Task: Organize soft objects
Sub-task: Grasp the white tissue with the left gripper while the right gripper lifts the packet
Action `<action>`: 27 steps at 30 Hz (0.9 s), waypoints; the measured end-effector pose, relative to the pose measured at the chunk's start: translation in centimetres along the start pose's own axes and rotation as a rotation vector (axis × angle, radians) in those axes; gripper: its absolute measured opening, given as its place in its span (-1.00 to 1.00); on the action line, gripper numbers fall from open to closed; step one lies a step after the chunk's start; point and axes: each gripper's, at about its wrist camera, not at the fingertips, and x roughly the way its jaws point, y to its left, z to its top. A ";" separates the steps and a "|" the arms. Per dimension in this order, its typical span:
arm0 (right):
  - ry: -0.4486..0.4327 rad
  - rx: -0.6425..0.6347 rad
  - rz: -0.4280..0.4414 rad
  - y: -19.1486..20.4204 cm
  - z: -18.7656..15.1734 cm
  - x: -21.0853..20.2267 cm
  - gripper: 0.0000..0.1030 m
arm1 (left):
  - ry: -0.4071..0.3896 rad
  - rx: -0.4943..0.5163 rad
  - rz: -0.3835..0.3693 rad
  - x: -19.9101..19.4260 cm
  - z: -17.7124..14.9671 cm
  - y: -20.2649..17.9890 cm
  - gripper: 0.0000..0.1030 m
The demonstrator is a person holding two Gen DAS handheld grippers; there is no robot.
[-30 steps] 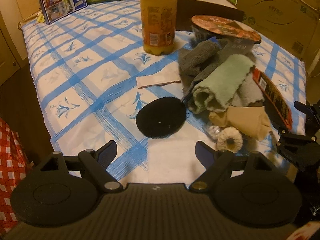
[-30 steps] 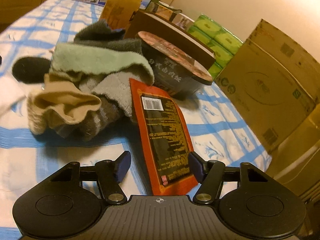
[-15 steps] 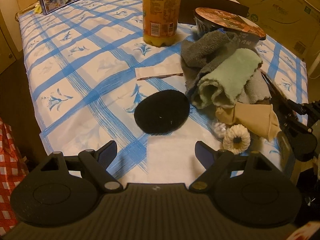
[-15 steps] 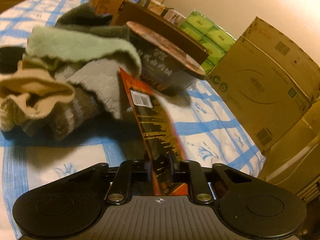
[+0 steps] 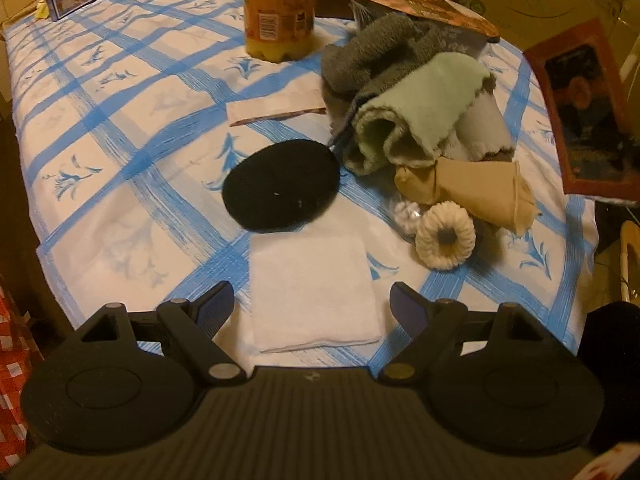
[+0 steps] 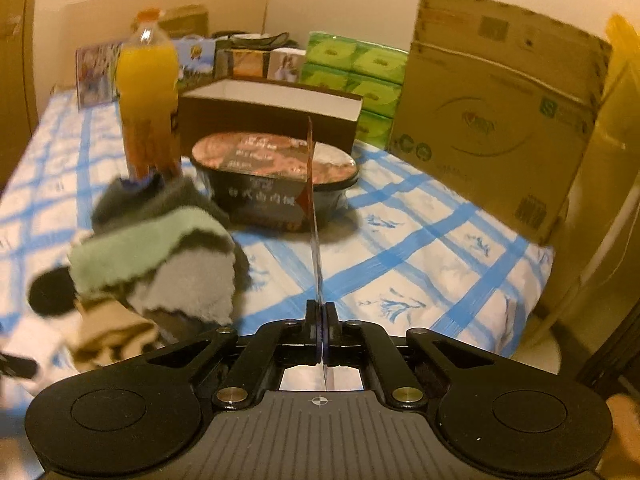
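Note:
A heap of soft things lies on the blue-checked tablecloth (image 5: 120,120): a green cloth (image 5: 420,108), a grey towel (image 5: 368,56), a beige cloth (image 5: 480,188), a black round pad (image 5: 280,184) and a cream scrunchie (image 5: 446,236). A folded white cloth (image 5: 312,248) lies nearest, and my left gripper (image 5: 312,300) hovers open just over its near end. My right gripper (image 6: 320,310) is shut on a flat red packet (image 6: 314,208), held edge-on above the table. In the left wrist view the red packet (image 5: 580,108) hangs raised at the right.
An orange juice bottle (image 5: 280,8) and a lidded noodle bowl (image 6: 276,176) stand behind the heap. Further back are a brown open box (image 6: 272,116), green tissue packs (image 6: 352,72) and a large cardboard box (image 6: 492,120). A paper slip (image 5: 276,106) lies near the bottle.
My right gripper closed on the red packet, lifted it off the table and rolled it edge-on. My left gripper sank toward the white cloth, which now shows between its fingers.

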 end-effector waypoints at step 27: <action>0.068 0.307 0.183 -3.7 0.0 -7.3 -0.98 | -0.050 0.180 -0.024 -1.9 0.4 -2.5 -0.92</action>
